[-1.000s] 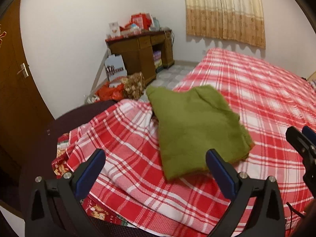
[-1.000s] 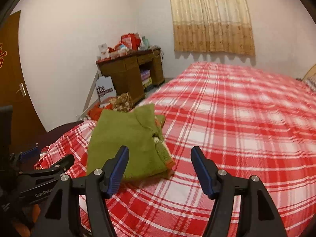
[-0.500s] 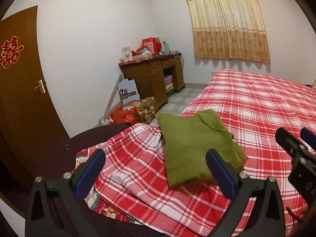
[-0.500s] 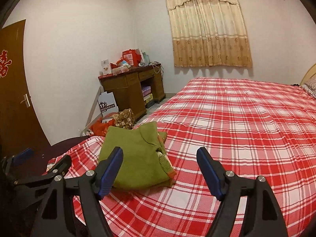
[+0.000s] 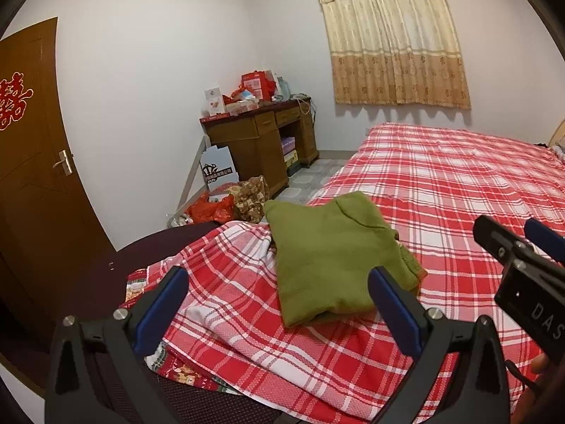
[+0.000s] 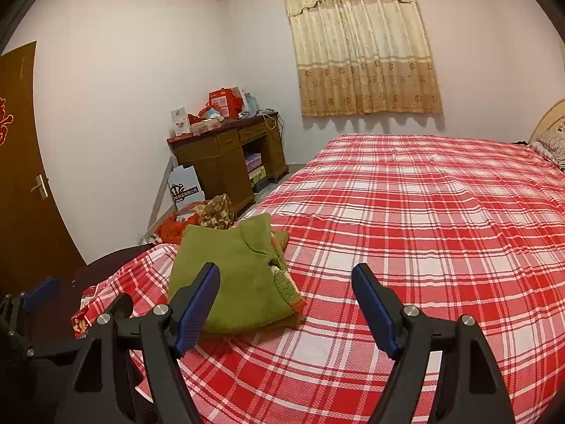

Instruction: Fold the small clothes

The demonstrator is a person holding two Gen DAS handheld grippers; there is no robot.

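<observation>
Bed (image 6: 441, 212), the largest thing in view, is covered by a red-and-white checked sheet (image 5: 459, 176) of woven, slightly pebbled cloth, smooth across the middle and bunched into soft ridges at the near corner. On that corner the garment (image 5: 332, 258) is laid: a green fleecy piece, folded into a thick rectangular stack with an orange-trimmed edge showing along one side, and judged finished, since it lies squared and untouched. A brown wooden desk (image 6: 229, 162) piled with red boxes is set against the far wall. The left gripper (image 5: 279, 304) is held just short of the garment, its blue ribbed fingers (image 5: 395, 311) spread wide with nothing between them. The right gripper (image 6: 286, 307) is likewise released and empty, beside the stack rather than over it, presumably drawn clear so the fold is not disturbed.
</observation>
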